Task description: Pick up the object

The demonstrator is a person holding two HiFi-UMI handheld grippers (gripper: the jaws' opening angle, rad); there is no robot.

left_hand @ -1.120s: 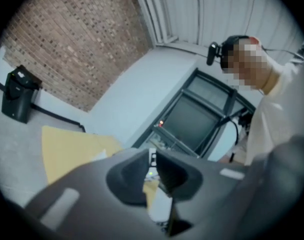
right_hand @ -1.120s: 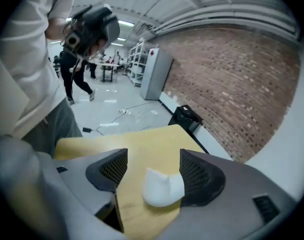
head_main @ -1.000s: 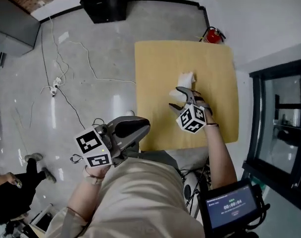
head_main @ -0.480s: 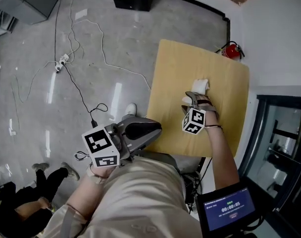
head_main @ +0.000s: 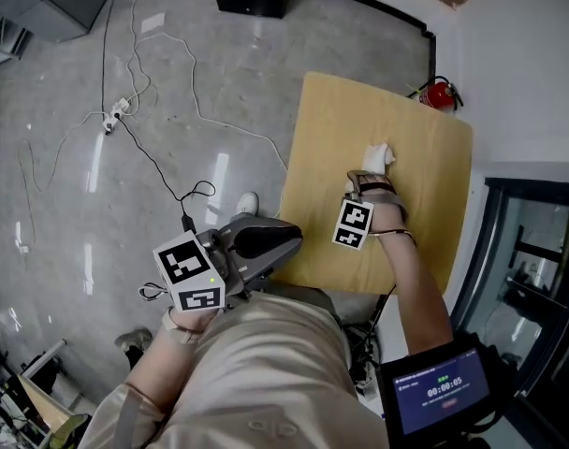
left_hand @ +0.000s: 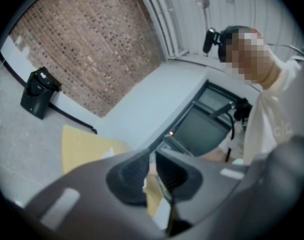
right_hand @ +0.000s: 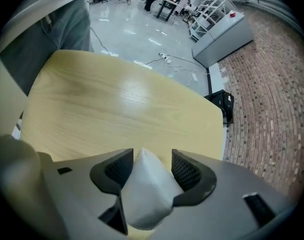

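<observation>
Grey polished concrete floor (head_main: 172, 92) spreads around a pale yellow square wooden table (head_main: 322, 129), with a red fire extinguisher (head_main: 441, 94) by the wall past its far corner and loose white cables (head_main: 125, 110) trailing across the floor. On the table, near its middle, lies a white soft pouch (head_main: 378, 157). The right gripper (head_main: 364, 178) reaches over the tabletop and its jaws are closing on this pouch (right_hand: 147, 194), which sits wedged between the two ribbed pads (right_hand: 117, 171) and bulges out below them. The left gripper (head_main: 266, 241) hangs off the table's near edge, close to the person's waist, its jaws pressed together with nothing between them.
</observation>
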